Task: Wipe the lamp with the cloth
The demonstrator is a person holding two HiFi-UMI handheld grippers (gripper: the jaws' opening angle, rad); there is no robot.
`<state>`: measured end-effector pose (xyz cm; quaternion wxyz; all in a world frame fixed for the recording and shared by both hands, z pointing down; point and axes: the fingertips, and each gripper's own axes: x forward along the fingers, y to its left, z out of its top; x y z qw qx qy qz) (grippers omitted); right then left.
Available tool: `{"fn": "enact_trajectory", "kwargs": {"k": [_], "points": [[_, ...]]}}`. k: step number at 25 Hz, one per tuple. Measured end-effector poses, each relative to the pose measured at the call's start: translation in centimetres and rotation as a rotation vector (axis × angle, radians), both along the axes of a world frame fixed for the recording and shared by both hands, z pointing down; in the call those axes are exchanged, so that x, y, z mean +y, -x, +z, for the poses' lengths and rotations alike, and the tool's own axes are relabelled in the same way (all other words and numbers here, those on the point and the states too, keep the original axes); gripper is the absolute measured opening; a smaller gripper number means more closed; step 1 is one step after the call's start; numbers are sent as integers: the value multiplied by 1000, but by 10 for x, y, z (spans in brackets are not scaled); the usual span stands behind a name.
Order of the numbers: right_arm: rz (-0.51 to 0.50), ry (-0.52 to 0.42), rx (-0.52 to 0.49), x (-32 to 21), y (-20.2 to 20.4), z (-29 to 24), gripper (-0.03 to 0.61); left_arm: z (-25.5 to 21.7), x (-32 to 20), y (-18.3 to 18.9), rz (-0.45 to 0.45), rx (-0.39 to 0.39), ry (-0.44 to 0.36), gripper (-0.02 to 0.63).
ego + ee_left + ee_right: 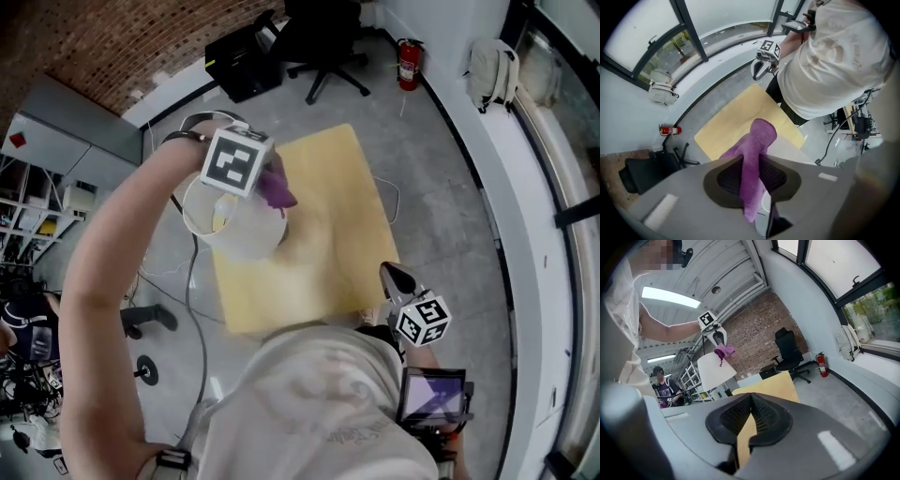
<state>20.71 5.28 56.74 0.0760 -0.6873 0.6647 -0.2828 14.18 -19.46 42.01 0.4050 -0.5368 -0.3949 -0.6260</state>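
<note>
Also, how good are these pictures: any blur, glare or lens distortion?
Head view: the white lamp shade looks washed out and slightly smeared. Left gripper view: heavy fisheye bending, dark corners; the purple cloth is sharp. Right gripper view: the ceiling light and the window glare white.

you've got one lamp, one purple cloth and one yellow worktop. two sets of tongs: left tongs, right tongs. around the room: one black office chair, one red fire extinguisher, one pale backpack.
</note>
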Motion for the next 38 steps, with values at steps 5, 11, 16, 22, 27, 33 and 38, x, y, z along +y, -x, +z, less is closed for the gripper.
{"fn": "enact_trajectory", "kwargs": {"k": [5, 11, 16, 22, 27, 33, 38], "points": [[-64, -14, 8, -11, -2, -2, 14, -32, -1, 16, -156, 227, -56, 87], [-139, -10, 4, -22, -6, 0, 14, -55, 6, 13, -504, 517, -106, 87], [-190, -21, 16, -32, -8, -4, 14, -60, 23, 19, -691, 627, -162, 87], [-232, -24, 2, -37, -14, 0, 14, -39, 43, 14, -886, 741, -182, 87], [-269, -29, -5, -41, -14, 2, 14, -16, 29, 8, -1016, 871, -264, 87], [-293, -32, -8, -44, -13, 1, 14, 28, 35, 10, -1105, 936, -250, 87], [-311, -13, -4, -42, -16, 4, 14, 73, 46, 8, -1176, 915, -166, 87]]}}
